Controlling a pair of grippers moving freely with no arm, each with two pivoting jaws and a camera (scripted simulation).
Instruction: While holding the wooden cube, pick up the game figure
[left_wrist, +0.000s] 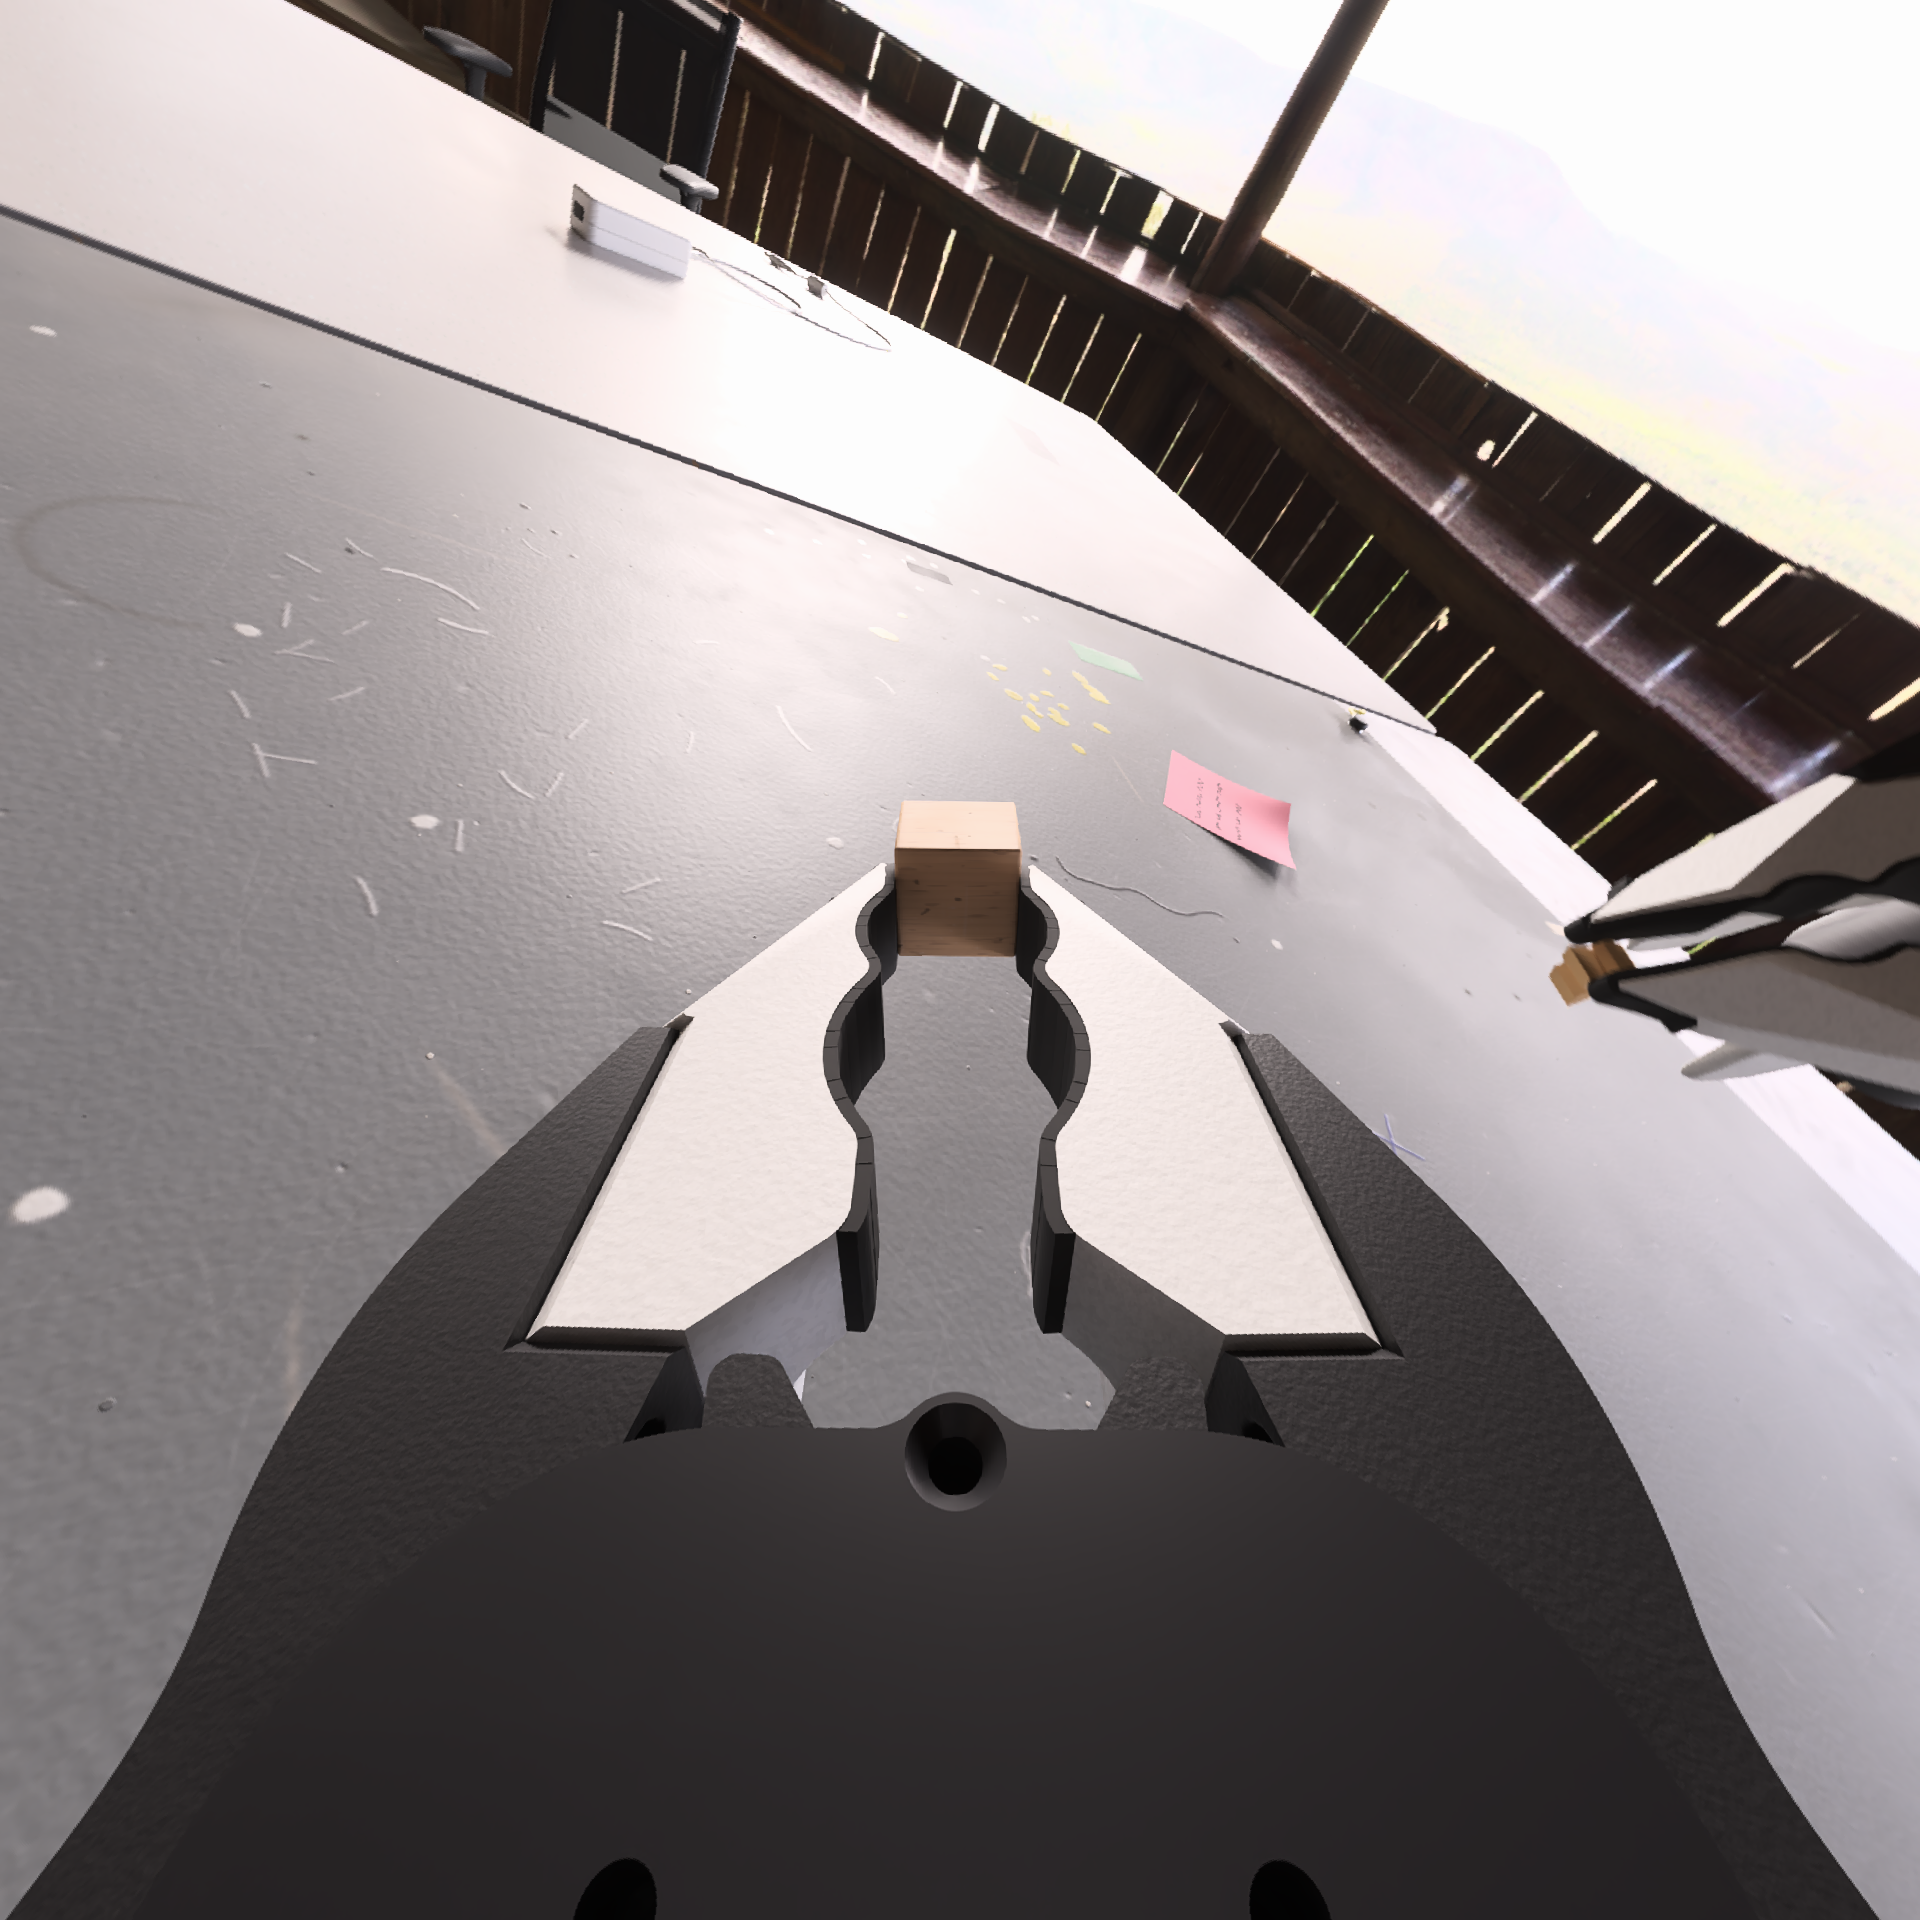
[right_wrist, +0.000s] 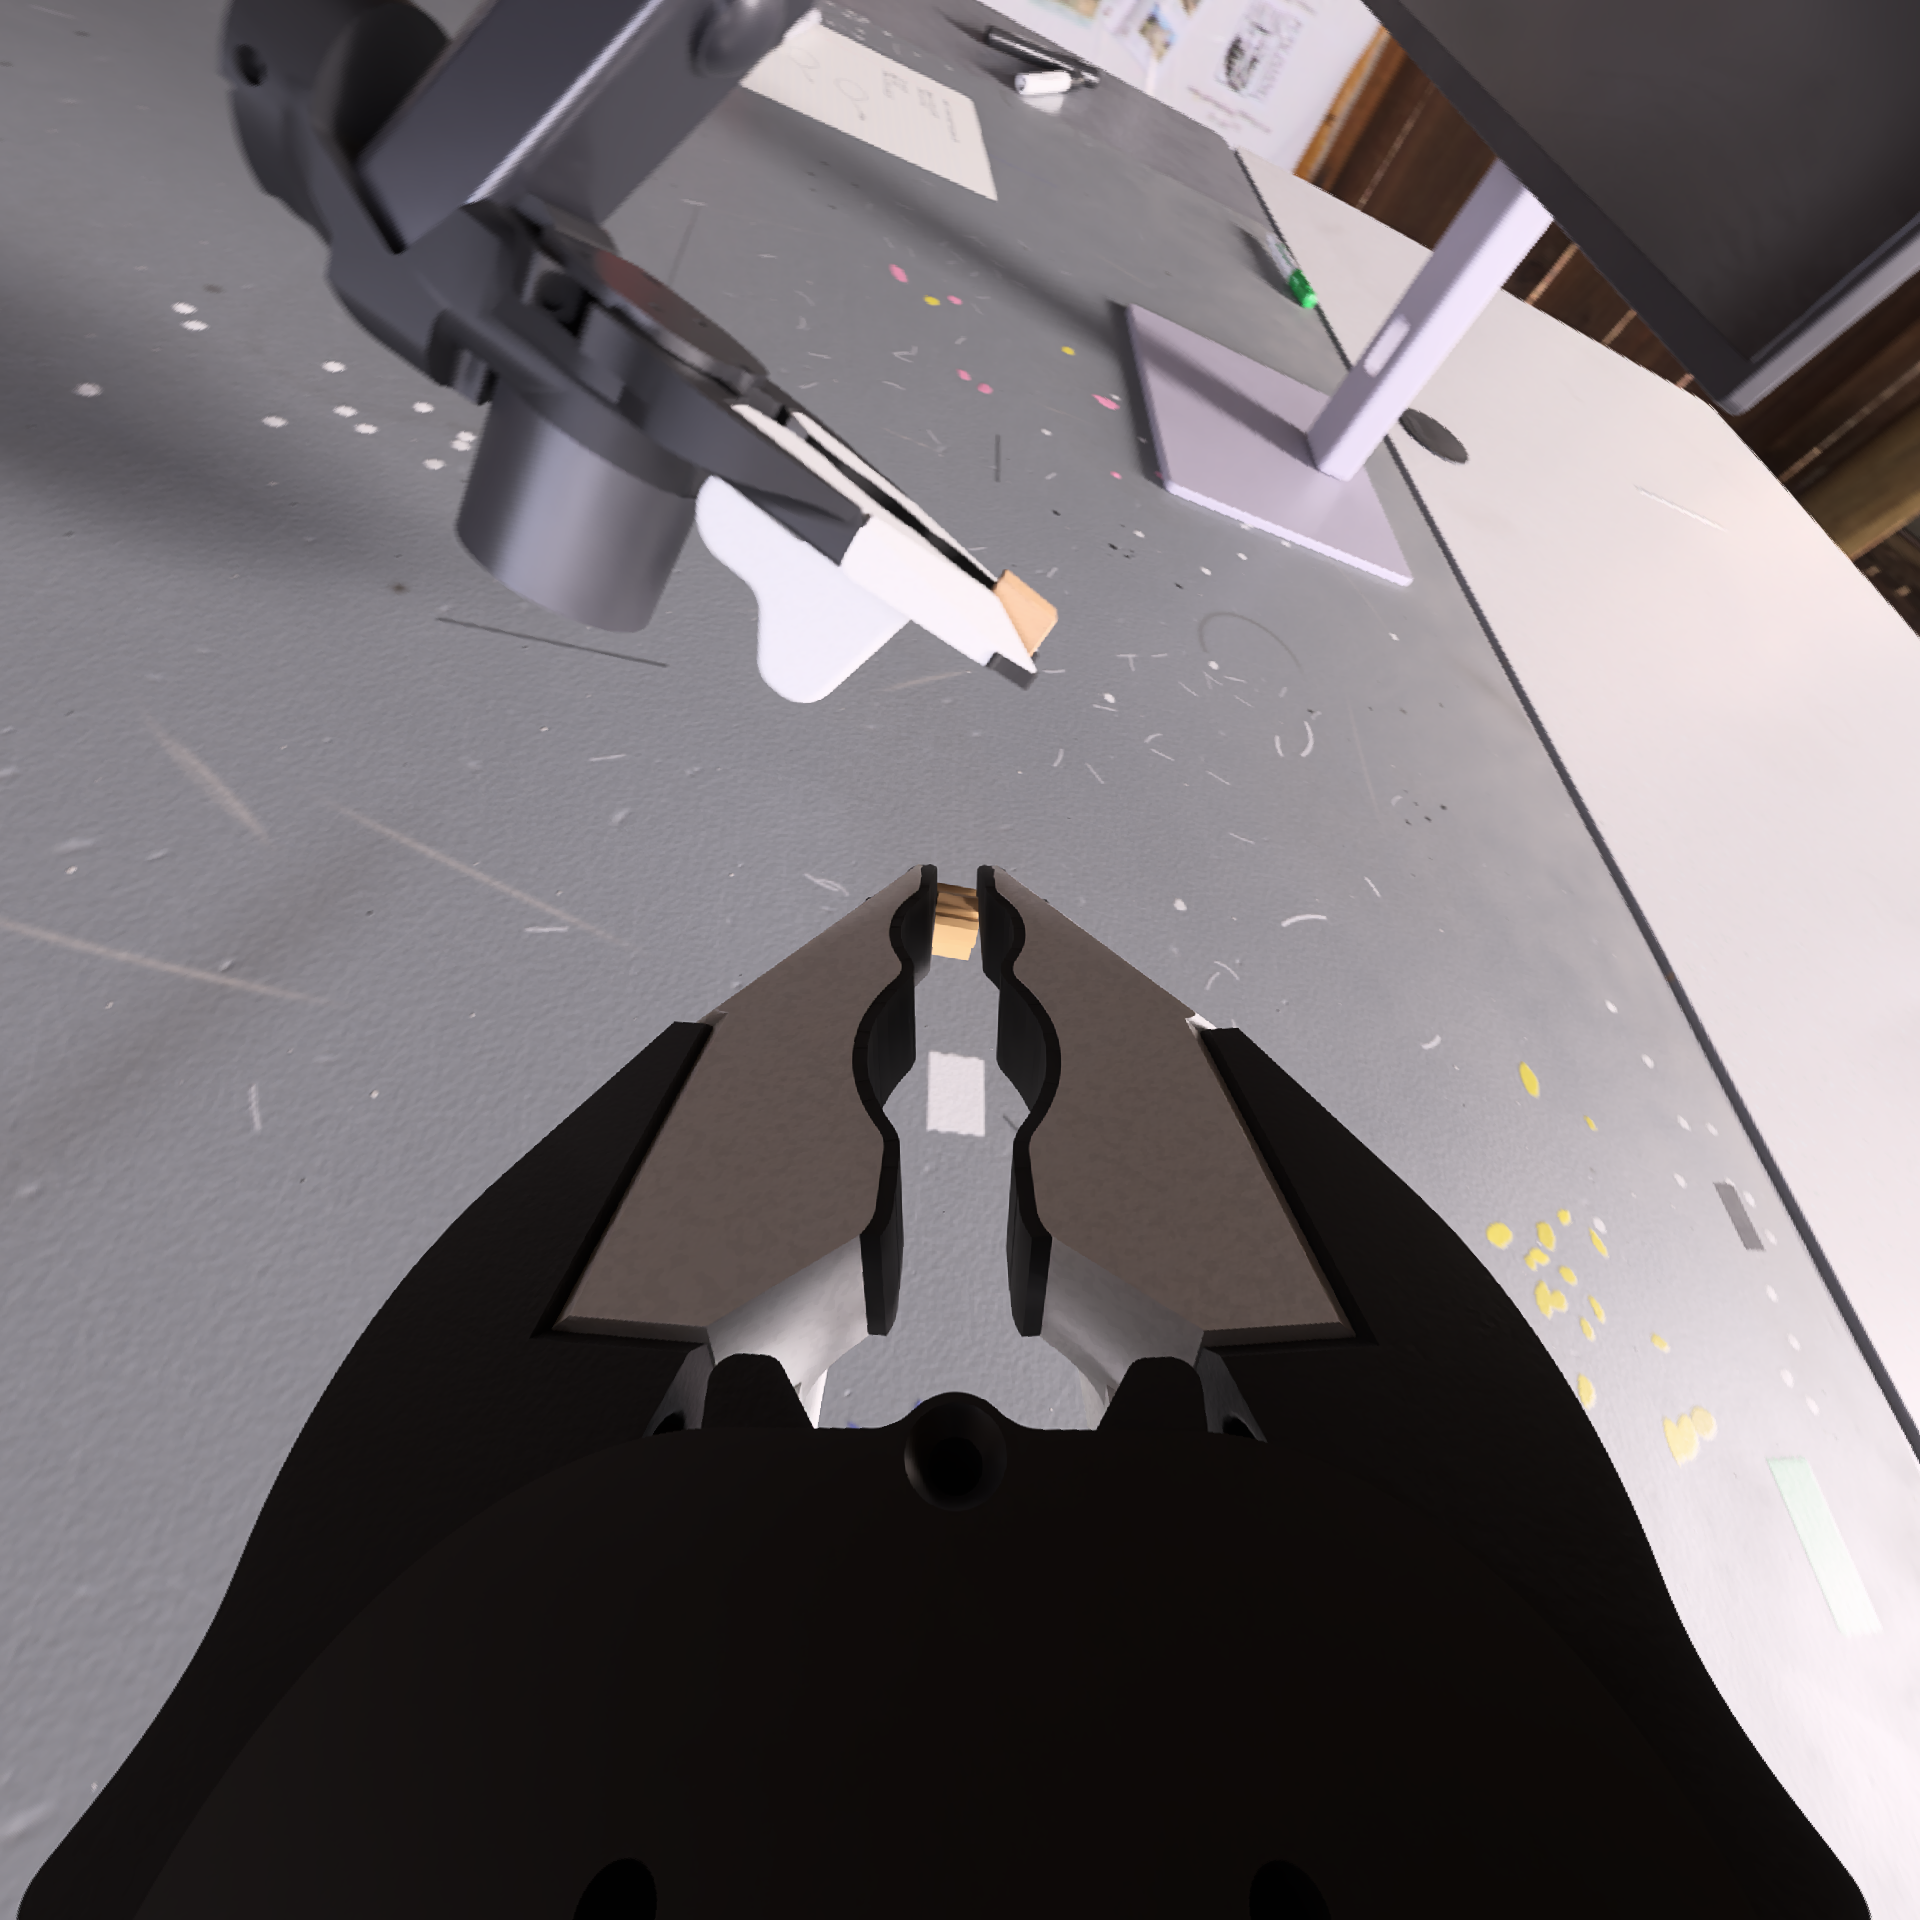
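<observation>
Left claw (left_wrist: 956, 883) around square-edged wooden cube (left_wrist: 955, 878)

Left gripper (left_wrist: 956, 883) clamps a wooden cube (left_wrist: 956, 878) at its fingertips; right gripper (right_wrist: 956, 899) pinches a small game figure (right_wrist: 956, 925), both raised.

Only a sliver of the game figure (right_wrist: 956, 928) showed between the right tool (right_wrist: 956, 883) fingertips. The monitor (right_wrist: 1714, 156) was cut off at the edge.
</observation>
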